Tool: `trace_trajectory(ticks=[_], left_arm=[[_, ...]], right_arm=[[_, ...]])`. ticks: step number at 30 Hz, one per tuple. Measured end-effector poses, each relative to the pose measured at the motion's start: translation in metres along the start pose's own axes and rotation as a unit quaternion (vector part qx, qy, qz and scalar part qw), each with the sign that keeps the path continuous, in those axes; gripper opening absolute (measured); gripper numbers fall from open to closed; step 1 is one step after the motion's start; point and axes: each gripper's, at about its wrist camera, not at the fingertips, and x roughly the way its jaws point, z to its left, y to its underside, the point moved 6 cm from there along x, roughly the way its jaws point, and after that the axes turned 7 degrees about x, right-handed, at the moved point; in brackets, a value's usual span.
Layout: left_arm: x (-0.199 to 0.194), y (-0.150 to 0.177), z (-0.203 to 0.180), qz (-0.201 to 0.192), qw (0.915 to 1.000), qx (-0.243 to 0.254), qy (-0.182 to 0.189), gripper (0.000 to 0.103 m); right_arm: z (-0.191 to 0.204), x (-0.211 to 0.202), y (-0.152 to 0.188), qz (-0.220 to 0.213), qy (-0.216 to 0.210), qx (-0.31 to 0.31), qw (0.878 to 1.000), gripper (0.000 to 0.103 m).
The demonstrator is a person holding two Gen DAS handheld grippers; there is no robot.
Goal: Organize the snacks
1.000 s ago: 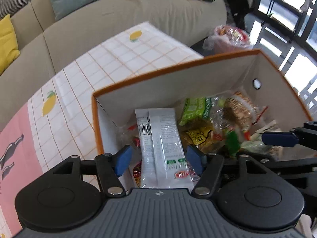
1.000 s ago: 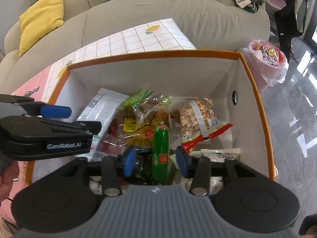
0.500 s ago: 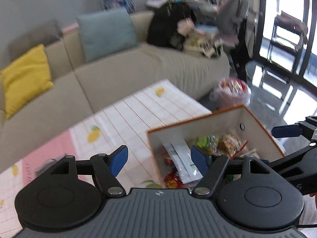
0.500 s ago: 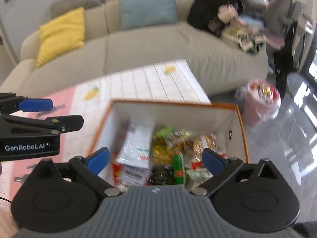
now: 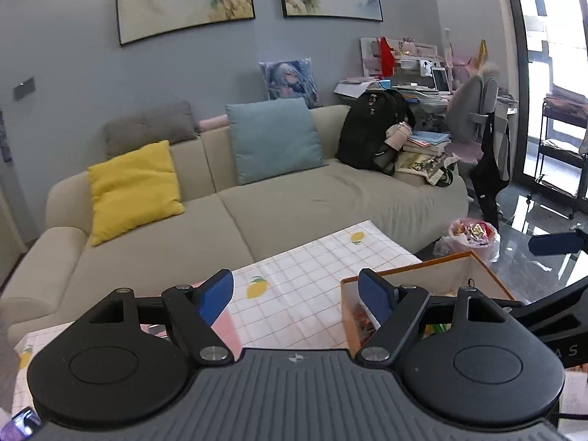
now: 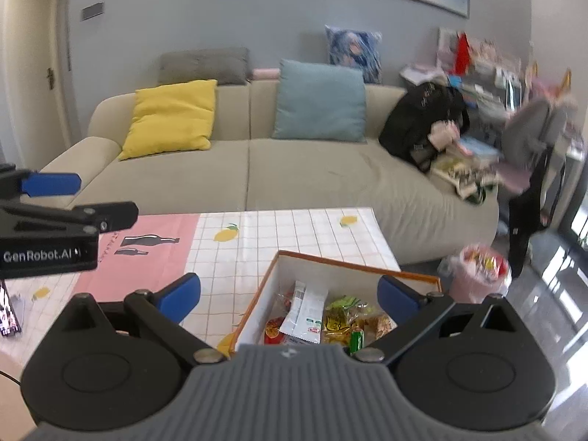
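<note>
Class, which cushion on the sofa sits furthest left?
The yellow cushion, leaning at the sofa's left end; the grey, teal and printed ones all sit further right.

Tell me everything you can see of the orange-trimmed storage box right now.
The storage box is an open-topped bin with off-white, fabric-like walls and an orange rim, standing upright near the right edge of the table's checked lemon-print cloth. A small dark eyelet shows in its right wall in the left wrist view. Inside lie mixed snack packets: a white pouch, yellow and green bags, red wrappers. Neither gripper touches it; both hang above, nothing between their fingers.
</note>
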Motion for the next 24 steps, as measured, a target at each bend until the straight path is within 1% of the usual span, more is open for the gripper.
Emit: trace_trajectory(ticks=[3, 6, 9, 11, 13, 17, 20, 24], left_arm=[[-0.012, 0.015, 0.004, -0.005, 1.0, -0.006, -0.006, 0.091], [-0.019, 0.032, 0.007, -0.002, 0.9994, -0.03, -0.016, 0.091], [-0.026, 0.05, 0.013, 0.005, 0.998, -0.059, -0.023, 0.091], [-0.026, 0.059, 0.014, 0.009, 0.997, -0.07, -0.031, 0.091], [-0.024, 0.068, 0.017, 0.02, 0.9958, -0.078, -0.042, 0.091], [-0.023, 0.086, 0.024, 0.036, 0.9934, -0.086, -0.068, 0.091], [-0.022, 0.104, 0.027, 0.056, 0.9909, -0.107, -0.061, 0.091], [-0.015, 0.119, 0.026, 0.081, 0.9892, -0.109, -0.056, 0.091]], right_arm=[[0.011, -0.013, 0.014, -0.012, 0.003, -0.021, 1.0, 0.1], [0.02, -0.021, 0.029, -0.021, 0.011, -0.03, 0.999, 0.1], [0.025, -0.029, 0.039, -0.038, 0.014, -0.005, 0.999, 0.1], [0.026, -0.034, 0.046, -0.056, 0.027, 0.015, 0.998, 0.1], [0.028, -0.036, 0.055, -0.064, 0.04, 0.026, 0.997, 0.1], [0.03, -0.028, 0.073, -0.044, 0.055, 0.033, 0.997, 0.1], [0.03, -0.02, 0.087, -0.033, 0.069, 0.033, 0.997, 0.1], [0.028, -0.006, 0.103, -0.009, 0.084, 0.035, 0.996, 0.1]])
